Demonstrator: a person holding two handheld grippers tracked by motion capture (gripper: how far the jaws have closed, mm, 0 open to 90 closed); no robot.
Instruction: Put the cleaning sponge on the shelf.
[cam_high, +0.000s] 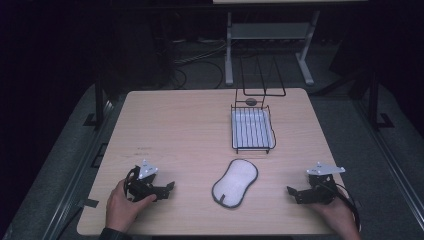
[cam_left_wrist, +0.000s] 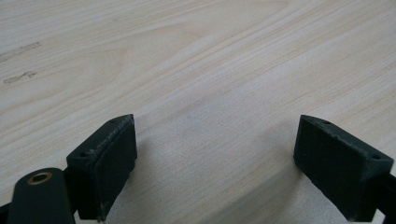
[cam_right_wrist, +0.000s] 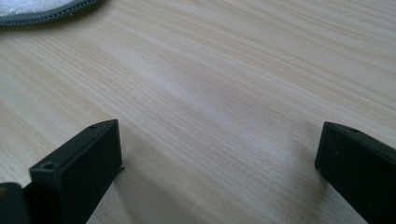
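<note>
Nearest to me, my left hand (cam_high: 122, 207) rests on the near left part of the pale wooden table (cam_high: 180, 130) and holds the left gripper (cam_high: 167, 189), a black two-jaw tool with a grey three-cornered plate on top. It lies low over the wood and points toward the middle of the table. In the left gripper view its jaws stand wide apart, with bare wood grain between them and nothing touching the pads.

On the near right, my right hand (cam_high: 340, 215) holds the right gripper (cam_high: 292, 192), the same kind of black tool, pointing inward toward the centre. In the right gripper view its jaws are also spread wide, again with bare wood between them.

Between the two grippers, a little farther from me, lies the flat white peanut-shaped cloth pad with a dark grey stitched border (cam_high: 235, 182). It sits flat on the table, apart from both sets of fingers, somewhat nearer the left ones. Its grey edge shows at the top left corner of the right gripper view (cam_right_wrist: 46, 14), well beyond the jaws.

Farther back, beyond the pad, stands a black wire rack over a white ridged tray (cam_high: 252, 130), with tall wire loops rising from its far end.
</note>
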